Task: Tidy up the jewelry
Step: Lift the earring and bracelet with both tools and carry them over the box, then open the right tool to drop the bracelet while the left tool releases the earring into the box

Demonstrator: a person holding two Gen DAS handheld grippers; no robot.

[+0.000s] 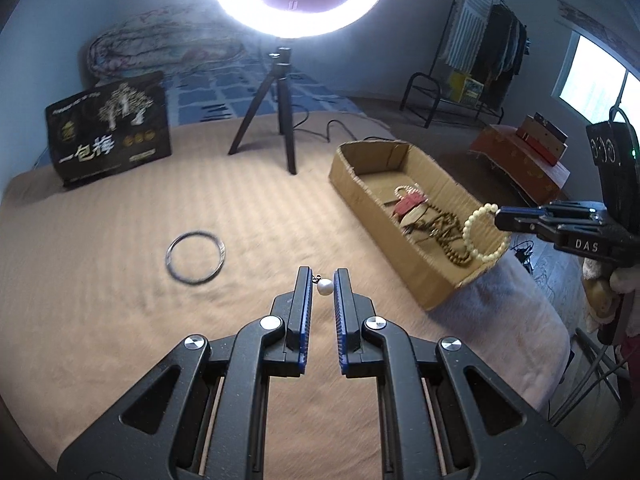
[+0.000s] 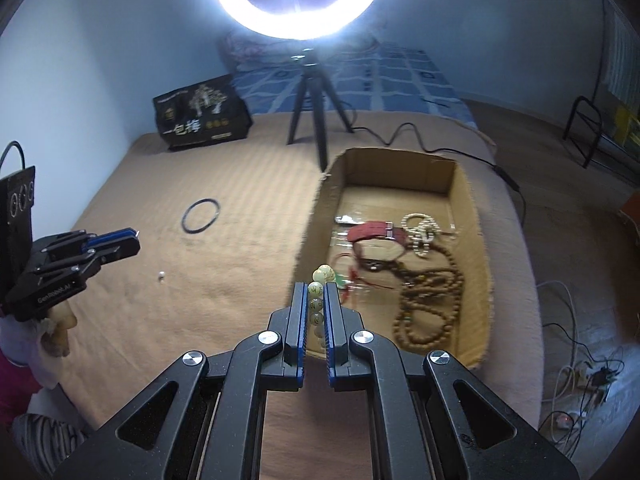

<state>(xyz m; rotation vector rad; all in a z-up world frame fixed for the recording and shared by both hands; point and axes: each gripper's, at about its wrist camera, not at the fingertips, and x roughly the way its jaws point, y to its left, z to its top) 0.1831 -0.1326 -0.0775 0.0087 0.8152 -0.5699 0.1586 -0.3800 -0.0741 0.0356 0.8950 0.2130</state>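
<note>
Your left tool (image 1: 322, 280) is clenched on a pearl pendant (image 1: 324, 287); your right tool (image 2: 316, 294), at its 2 o'clock, grips a bead bracelet (image 1: 485, 233) over the cardboard box (image 2: 466, 184).

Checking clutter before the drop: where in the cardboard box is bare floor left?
The far half of the open cardboard box, between its back wall and the red strap, is bare. The near half is crowded with the brown wooden bead necklace and cream bead bracelet.

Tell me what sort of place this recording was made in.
Most likely a bedroom at home, set up for filming. The work goes on atop a bed with a tan ribbed blanket; a black clothes rack hung with garments stands by the wall, and a glowing white ring light sits on the bed.
</note>
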